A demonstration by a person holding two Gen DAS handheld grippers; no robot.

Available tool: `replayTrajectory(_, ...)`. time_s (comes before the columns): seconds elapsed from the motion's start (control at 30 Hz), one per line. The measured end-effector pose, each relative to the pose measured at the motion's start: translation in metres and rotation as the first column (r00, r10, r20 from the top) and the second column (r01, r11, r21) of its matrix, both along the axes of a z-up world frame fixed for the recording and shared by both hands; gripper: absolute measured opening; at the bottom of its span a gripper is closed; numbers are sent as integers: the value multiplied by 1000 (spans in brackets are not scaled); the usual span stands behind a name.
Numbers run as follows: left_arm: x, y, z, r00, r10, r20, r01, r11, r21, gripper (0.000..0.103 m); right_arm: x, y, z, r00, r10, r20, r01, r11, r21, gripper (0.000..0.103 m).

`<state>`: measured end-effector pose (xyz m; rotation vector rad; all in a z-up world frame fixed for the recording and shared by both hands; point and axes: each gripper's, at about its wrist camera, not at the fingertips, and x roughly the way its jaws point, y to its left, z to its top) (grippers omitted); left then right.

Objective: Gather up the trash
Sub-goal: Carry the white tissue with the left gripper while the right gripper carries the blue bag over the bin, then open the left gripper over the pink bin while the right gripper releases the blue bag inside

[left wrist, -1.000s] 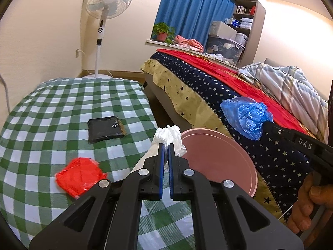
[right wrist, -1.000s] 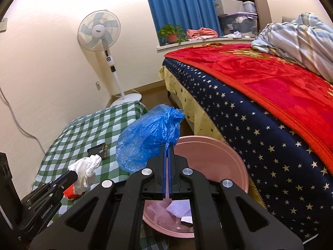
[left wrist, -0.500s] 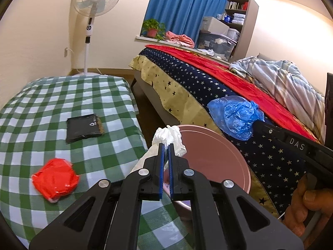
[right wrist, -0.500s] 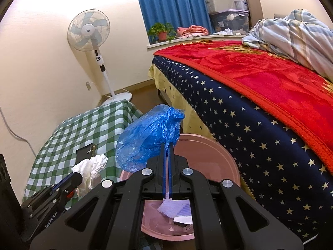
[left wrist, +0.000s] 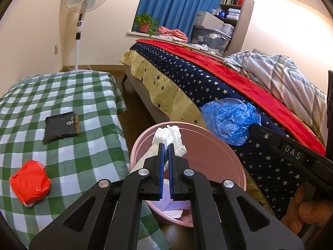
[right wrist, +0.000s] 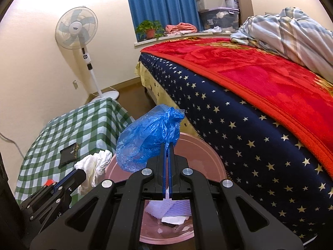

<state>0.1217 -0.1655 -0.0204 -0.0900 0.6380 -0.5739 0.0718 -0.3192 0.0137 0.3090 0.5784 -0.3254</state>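
My left gripper (left wrist: 165, 145) is shut on a crumpled white plastic bag (left wrist: 168, 138) and holds it over the left rim of a pink bin (left wrist: 208, 145). My right gripper (right wrist: 167, 145) is shut on a crumpled blue plastic bag (right wrist: 149, 137) and holds it above the same pink bin (right wrist: 210, 162), which has white paper scraps inside. The blue bag also shows in the left wrist view (left wrist: 231, 120), the white bag in the right wrist view (right wrist: 93, 166). A red crumpled bag (left wrist: 30, 182) and a black packet (left wrist: 61, 127) lie on the green checked table (left wrist: 83, 95).
A bed with a starred navy cover and red blanket (left wrist: 208, 73) runs along the right, close to the bin. A standing fan (left wrist: 83, 0) stands by the far wall. A strip of brown floor (left wrist: 137, 106) separates table and bed.
Both grippers have moved with their bags toward the pink bin. The white bag went from over the table's edge to over the bin's rim.
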Motion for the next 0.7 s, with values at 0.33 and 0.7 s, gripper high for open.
replayTrajectory(0.33,9,-20,-9,999,-37,-22,37,999,9,8,3,-7,-6,998,-58,-30,57,998,-17,7)
replayTrajectory(0.7,9,5,-5,999,26,-19,-25,1000,11,28,1,-6,-6,998,-61,-19,61,998,4,47)
